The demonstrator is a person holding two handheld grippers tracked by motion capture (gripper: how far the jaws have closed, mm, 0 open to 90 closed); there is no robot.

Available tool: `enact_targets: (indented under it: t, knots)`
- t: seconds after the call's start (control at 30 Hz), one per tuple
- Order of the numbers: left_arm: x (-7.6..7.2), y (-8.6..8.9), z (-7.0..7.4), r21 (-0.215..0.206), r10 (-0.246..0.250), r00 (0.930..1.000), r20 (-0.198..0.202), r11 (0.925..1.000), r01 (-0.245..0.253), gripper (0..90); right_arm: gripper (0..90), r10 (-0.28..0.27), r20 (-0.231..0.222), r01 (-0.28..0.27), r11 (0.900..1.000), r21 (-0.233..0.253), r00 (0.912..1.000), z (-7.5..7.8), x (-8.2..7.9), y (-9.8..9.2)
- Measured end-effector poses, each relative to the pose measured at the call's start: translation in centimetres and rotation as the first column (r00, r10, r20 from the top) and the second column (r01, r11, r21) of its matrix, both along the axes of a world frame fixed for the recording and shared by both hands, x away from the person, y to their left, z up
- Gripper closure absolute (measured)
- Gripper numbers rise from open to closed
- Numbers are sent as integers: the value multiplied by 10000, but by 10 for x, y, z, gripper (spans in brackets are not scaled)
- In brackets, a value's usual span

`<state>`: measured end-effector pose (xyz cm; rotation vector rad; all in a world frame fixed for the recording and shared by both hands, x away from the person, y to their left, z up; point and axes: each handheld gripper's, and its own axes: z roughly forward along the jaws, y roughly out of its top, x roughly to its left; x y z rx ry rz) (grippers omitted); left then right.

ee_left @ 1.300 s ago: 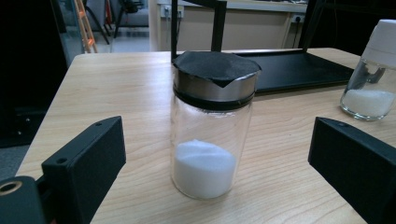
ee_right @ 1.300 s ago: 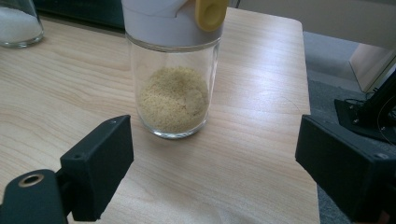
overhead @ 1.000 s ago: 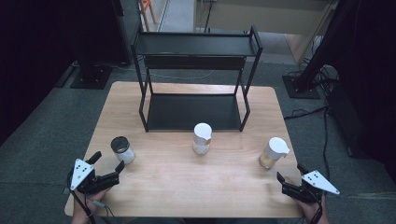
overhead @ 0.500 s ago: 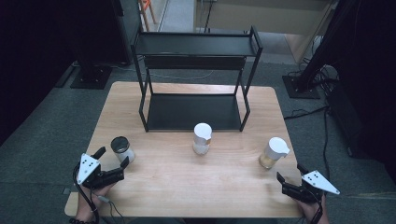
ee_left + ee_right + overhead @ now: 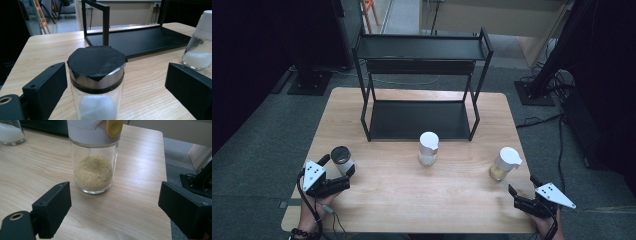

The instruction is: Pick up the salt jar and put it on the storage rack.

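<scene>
Left gripper (image 5: 117, 92) wide apart, flanking upright black-capped jar (image 5: 97, 82) between its jaws; right gripper (image 5: 115, 212) wide too, short of yellow-grain jar (image 5: 93, 157).

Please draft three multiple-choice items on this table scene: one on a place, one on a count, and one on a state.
1. Where is the black-topped jar?
A. between the left gripper's fingers
B. on the rack's top shelf
C. beside the right gripper

2. How many jars stand on the table?
A. one
B. three
C. five

3. How is the right gripper?
A. shut on the yellow-grain jar
B. open, short of that jar
C. open around that jar

Answers: 1 A, the left gripper view has a finger either side of it; 2 B, the high view shows three; 3 B, open fingers lie nearer the camera than the jar.
</scene>
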<state>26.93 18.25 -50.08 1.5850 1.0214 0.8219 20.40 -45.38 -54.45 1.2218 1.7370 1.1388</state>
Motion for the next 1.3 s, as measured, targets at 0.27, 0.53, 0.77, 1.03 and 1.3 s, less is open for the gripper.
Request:
enact_targets:
  t: [0.27, 0.53, 0.77, 1.03, 1.3]
  knots:
    - [13, -3, -3, 81, 469, 9986, -257, 9989, -468, 52, 111, 0, 4, 0, 10000, 6, 10000, 0, 0, 0]
    - [25, -2, -10, 162, 1061, 9929, -537, 9943, -1054, 136, 111, 19, 21, -19, 10000, 25, 10000, 0, 0, 0]
    - [28, -3, -13, 167, 1211, 9908, -595, 9926, -1204, 159, 111, 41, 25, -41, 10000, 32, 10000, 0, 0, 0]
    - [30, -3, -14, 174, 1228, 9906, -594, 9924, -1220, 243, 111, 31, 24, -31, 10000, 17, 10000, 0, 0, 0]
    - [30, -5, -12, 222, 1018, 9930, -601, 9947, -1006, 318, 111, 41, 26, -41, 10000, -20, 10000, 0, -1, 0]
